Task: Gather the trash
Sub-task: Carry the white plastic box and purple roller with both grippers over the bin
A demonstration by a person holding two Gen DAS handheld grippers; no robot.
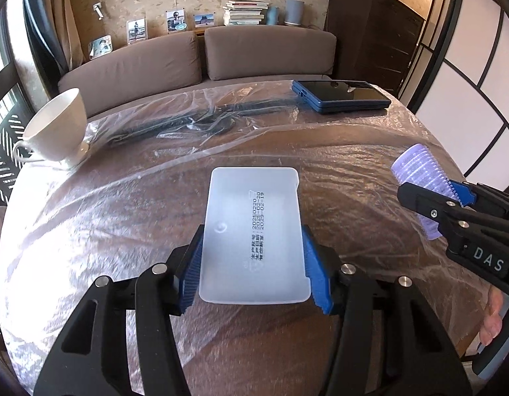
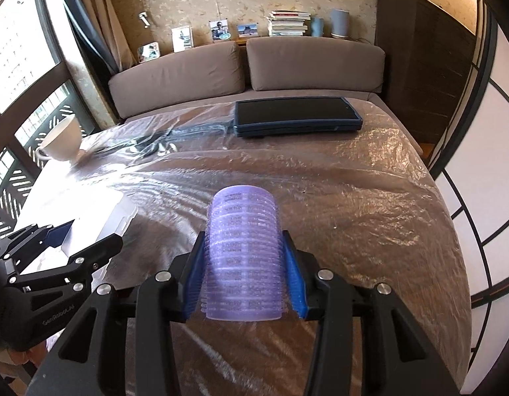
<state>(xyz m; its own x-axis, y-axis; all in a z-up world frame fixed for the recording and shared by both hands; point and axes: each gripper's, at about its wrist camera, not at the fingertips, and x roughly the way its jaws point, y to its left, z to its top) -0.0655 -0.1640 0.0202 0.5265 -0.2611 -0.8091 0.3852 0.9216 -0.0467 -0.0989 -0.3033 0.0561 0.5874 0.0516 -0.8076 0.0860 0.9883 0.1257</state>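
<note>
Left wrist view showed the left gripper [image 1: 254, 264] clenched on a frosted white plastic box [image 1: 254, 234], its blue pads pressing the box's two long sides and holding it above the table [image 1: 122, 217]. At the right edge of that view, the right gripper [image 1: 452, 198] gripped a purple hair roller [image 1: 416, 171]. Right wrist view confirmed this: the roller sat upright between the closed jaws, clear of the plastic sheet [image 2: 353, 198] covering the table. Both pieces of trash thus appeared to be picked up, though neither was yet deposited; no bin was visible in either view. Remaining on the table were a white cup [image 1: 57, 128] at the far left, a dark blue case [image 1: 340, 95] at the far side, and dark objects under the sheet; whether any counted as trash could not be told.
</note>
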